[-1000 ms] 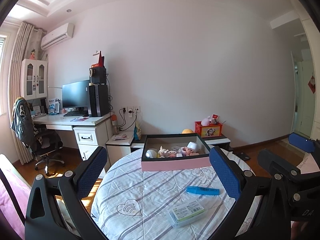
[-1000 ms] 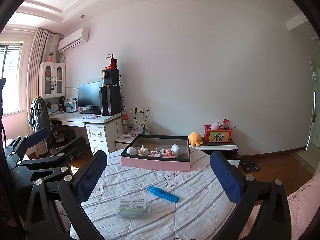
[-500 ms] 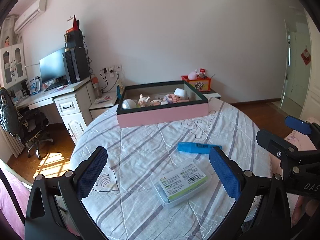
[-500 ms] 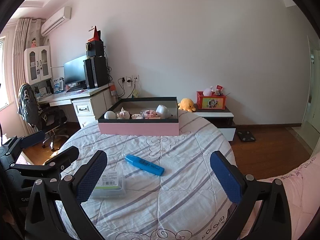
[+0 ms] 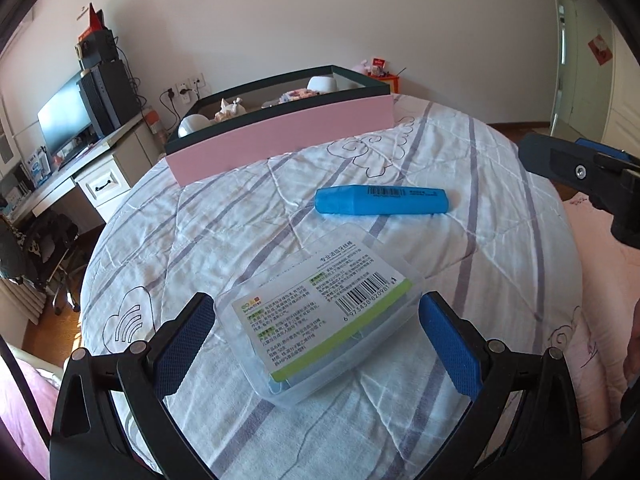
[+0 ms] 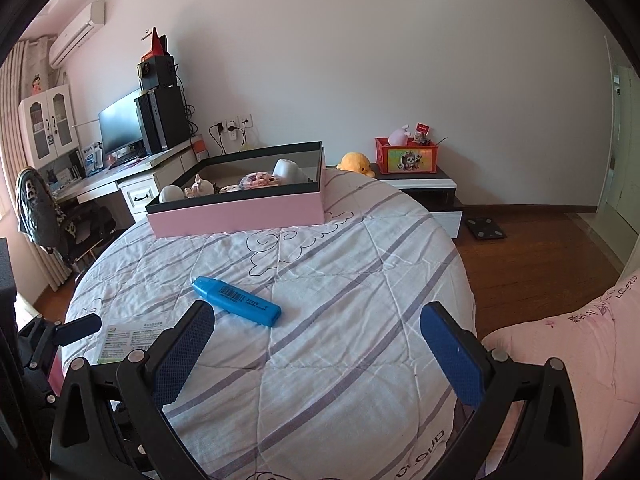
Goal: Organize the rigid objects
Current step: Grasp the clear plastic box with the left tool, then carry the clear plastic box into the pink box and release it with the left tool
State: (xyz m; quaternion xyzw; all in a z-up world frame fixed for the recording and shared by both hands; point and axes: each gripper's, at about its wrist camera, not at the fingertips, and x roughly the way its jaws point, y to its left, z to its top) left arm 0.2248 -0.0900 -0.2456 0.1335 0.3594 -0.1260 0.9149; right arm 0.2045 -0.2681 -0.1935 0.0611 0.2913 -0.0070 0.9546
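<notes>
- I see my left gripper (image 5: 316, 332) spread wide, straddling the clear plastic case (image 5: 320, 314), pads not touching.
- Right gripper (image 6: 316, 338) wide apart, empty; blue highlighter (image 6: 236, 301) at 11 o'clock.
- Pink box (image 6: 240, 212) at 12 o'clock.

Desk (image 6: 132, 176), monitor (image 6: 120, 128) (dark), chair (image 6: 52, 220)

barcode 6973438820981 on clear plastic box (image 5: 320, 316), "CLOUD" on quilt (image 6: 420, 454)

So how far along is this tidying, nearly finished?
Partly. The pink-sided storage box already holds small toys and white cups. The open left gripper straddles the clear plastic case with the green-edged label, not yet gripping it. The blue highlighter pen lies loose on the striped quilt; the open right gripper holds nothing.
</notes>
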